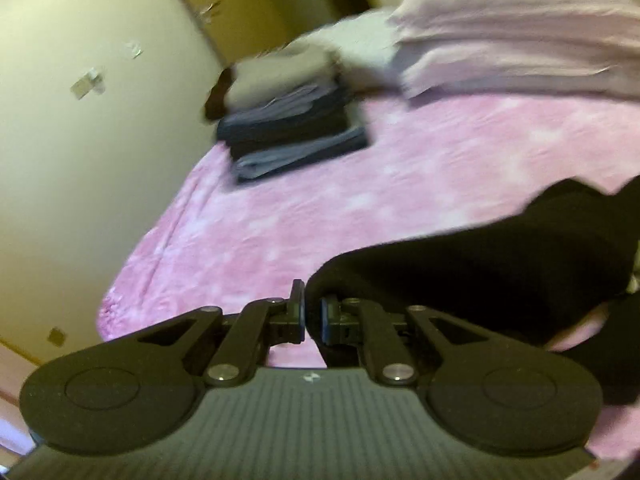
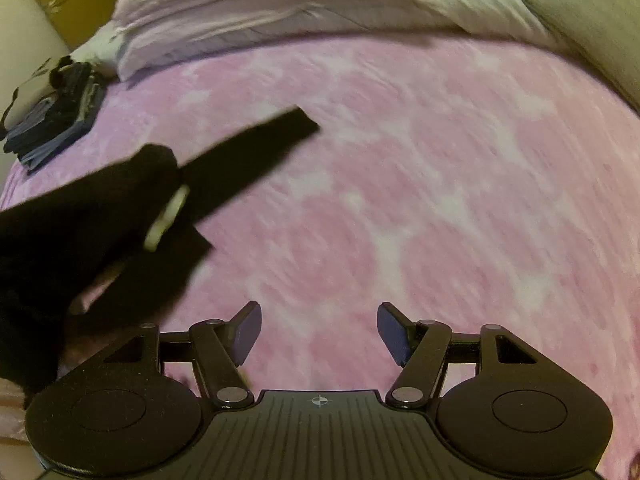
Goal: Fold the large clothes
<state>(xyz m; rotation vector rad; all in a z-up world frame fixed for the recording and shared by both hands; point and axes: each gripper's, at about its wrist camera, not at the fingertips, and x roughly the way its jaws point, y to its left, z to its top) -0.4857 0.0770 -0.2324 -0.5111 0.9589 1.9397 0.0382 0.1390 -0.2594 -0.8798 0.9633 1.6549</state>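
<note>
Two tongs work over a bed covered by a pink mottled blanket (image 2: 400,184). Nearest in the left wrist view, the left tongs (image 1: 311,314) are clenched on an edge of a black garment (image 1: 480,264), the cloth pinched between the pads and running off to the right, partly lifted above the blanket. In the right wrist view, the right tongs (image 2: 319,332) are released, their blue pads well apart with only pink blanket between them, and they grasp nothing. Left of them the same black garment (image 2: 100,232) hangs bunched, with a pale label showing at a fold and a long dark strip reaching out over the blanket toward the middle of the bed. Farther off, near the left edge of the bed beside the wall, sits a stack of folded clothes (image 1: 288,128) in dark blue and grey with a beige piece on top. Beyond it, at the head of the bed, lies folded pale pink bedding (image 1: 520,40). Both views are blurred.
</note>
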